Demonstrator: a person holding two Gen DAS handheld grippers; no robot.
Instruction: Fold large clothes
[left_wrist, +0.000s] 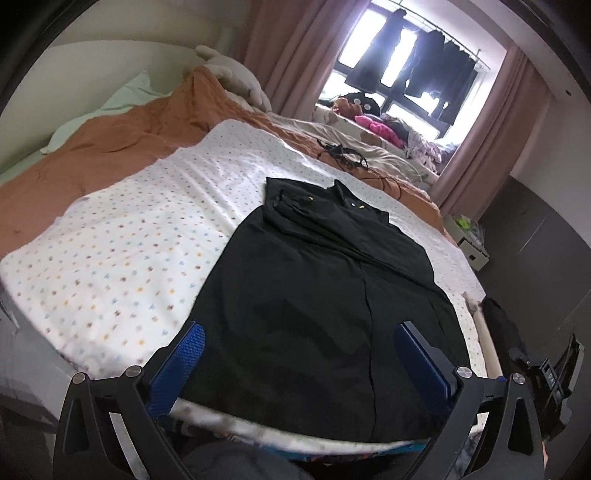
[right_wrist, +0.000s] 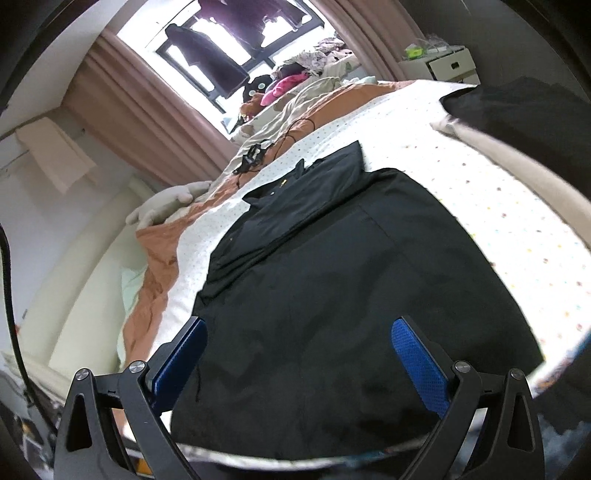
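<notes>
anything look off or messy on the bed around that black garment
A tangle of black cable lies loose on the bedding beyond the black garment, apart from it. The garment lies flat on the dotted sheet, with its far end folded unevenly.

Our left gripper (left_wrist: 297, 345) has black arms with silver screws. Its textured pads (left_wrist: 190, 347) are blue, like our right gripper (right_wrist: 299, 343).

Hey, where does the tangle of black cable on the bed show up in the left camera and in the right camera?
Left wrist view: the black cable tangle lies upper centre, beyond the black garment, toward the window.
Right wrist view: the same tangle sits upper left of centre, above the garment's collar end.
Shared landmark: the pink cloth by the window, also in the right view.
</notes>
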